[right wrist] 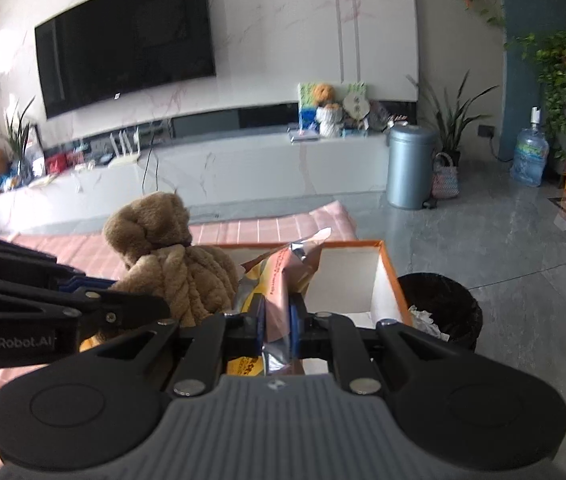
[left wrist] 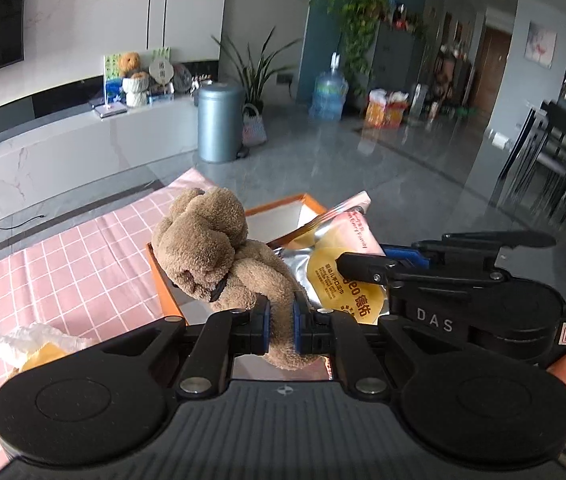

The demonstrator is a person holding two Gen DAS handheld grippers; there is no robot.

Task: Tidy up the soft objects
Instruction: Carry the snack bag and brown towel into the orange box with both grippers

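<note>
Up close, the left tongs [left wrist: 282, 328] are clamped on a limb of the brown teddy bear [left wrist: 219, 256], which hangs over the near edge of the orange box [left wrist: 163, 280]. Beside it, the right tongs [right wrist: 278, 328] pinch a pink and yellow snack packet [right wrist: 283, 276] above the same box. Underneath lies a pink checked cloth [left wrist: 83, 256], with crumpled white tissue [left wrist: 31, 340] on it.
</note>
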